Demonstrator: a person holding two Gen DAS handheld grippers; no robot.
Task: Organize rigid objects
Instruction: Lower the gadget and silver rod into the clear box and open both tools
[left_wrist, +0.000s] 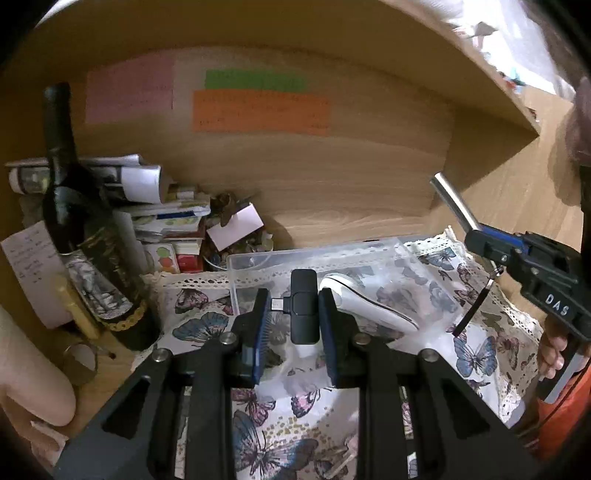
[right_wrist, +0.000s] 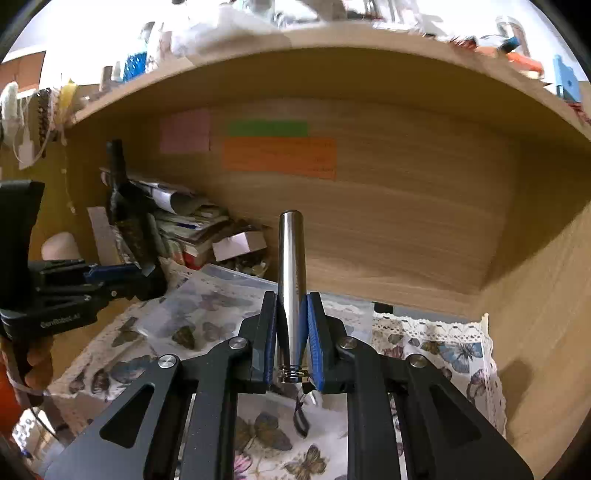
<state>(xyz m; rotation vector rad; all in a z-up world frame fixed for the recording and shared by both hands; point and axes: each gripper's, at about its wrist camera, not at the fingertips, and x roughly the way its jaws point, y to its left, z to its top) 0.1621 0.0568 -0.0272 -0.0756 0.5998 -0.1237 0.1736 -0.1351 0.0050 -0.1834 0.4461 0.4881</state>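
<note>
The desk (right_wrist: 546, 332) is pale wood under a shelf, spread with a lace-edged butterfly cloth (left_wrist: 280, 435). Sticky notes in pink, green and orange (left_wrist: 260, 110) sit on the back panel at twelve o'clock. At nine o'clock a dark bottle (left_wrist: 85, 236) stands upright before a heap of papers (left_wrist: 155, 206). A clear plastic tray (left_wrist: 314, 254) lies on the cloth, a white device (left_wrist: 369, 302) in it. The left claw (left_wrist: 291, 317) pinches a small black plug-in gadget (left_wrist: 304, 306), held just above the tray's near edge. The right claw (right_wrist: 291, 332) grips a metal cylinder (right_wrist: 291, 266), upright at three o'clock of the tray.
</note>
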